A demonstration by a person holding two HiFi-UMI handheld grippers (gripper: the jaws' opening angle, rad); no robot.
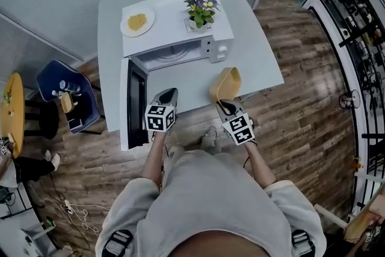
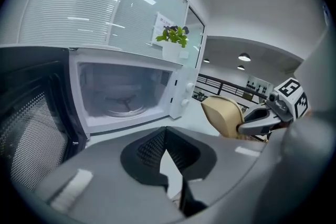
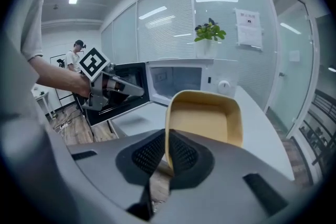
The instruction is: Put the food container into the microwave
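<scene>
A white microwave (image 1: 180,39) stands on the pale table (image 1: 252,51), its dark door (image 1: 137,102) swung open to the left. The cavity with its glass turntable (image 2: 123,97) holds nothing. My right gripper (image 1: 224,104) is shut on the near rim of a tan food container (image 1: 226,82), held tilted above the table's front edge, right of the door. In the right gripper view the pads (image 3: 167,152) pinch that rim and the container (image 3: 207,118) faces the microwave (image 3: 176,81). My left gripper (image 1: 168,95) hovers by the open door, its jaw tips (image 2: 165,134) together with nothing between.
On top of the microwave are a plate of yellow food (image 1: 137,22) and a potted plant (image 1: 201,9). A blue chair (image 1: 66,93) and a yellow round table (image 1: 12,111) stand to the left. A person (image 3: 76,57) is far off. Glass walls back the table.
</scene>
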